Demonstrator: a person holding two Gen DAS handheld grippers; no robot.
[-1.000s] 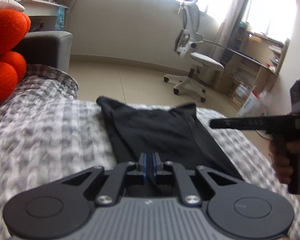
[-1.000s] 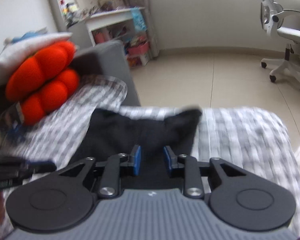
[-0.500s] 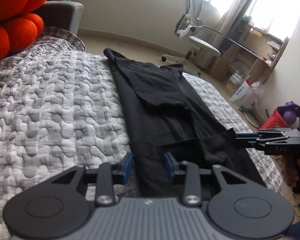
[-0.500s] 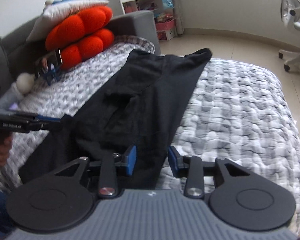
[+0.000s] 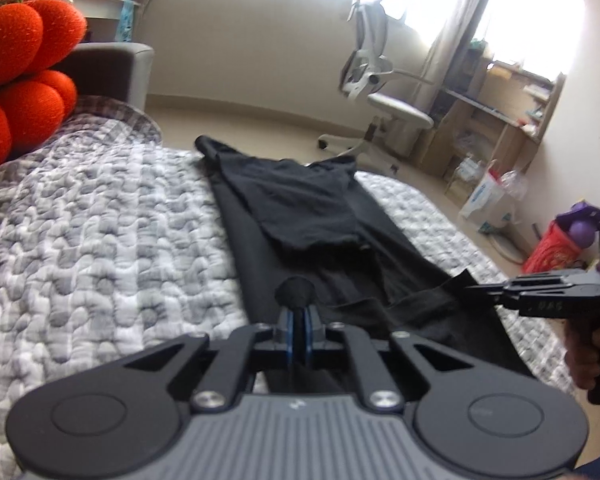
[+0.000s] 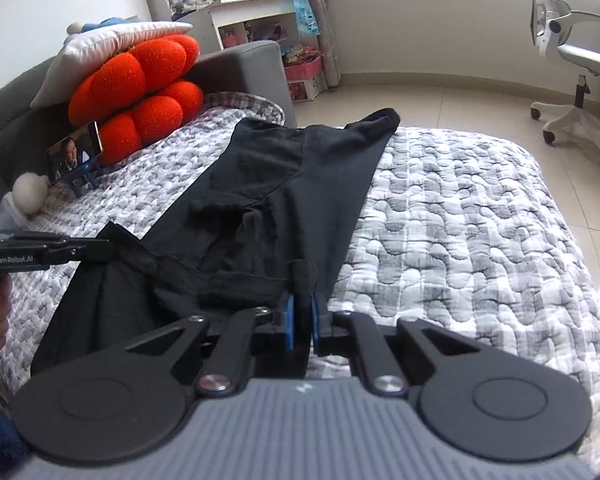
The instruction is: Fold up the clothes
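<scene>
black garment [image 5: 300, 216]: soft matte knit, long strip, frame centre, on puffy grey-white quilt [image 5: 100, 240] | left gripper [image 5: 298, 326]: jaws clamped on bunched near hem | right gripper [image 6: 300, 320]: jaws pinching hem's other corner

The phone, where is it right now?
In the right wrist view the phone stands propped at far left on the quilt, leaning against the orange cushion, beside a white ball and left of the black garment.
</scene>
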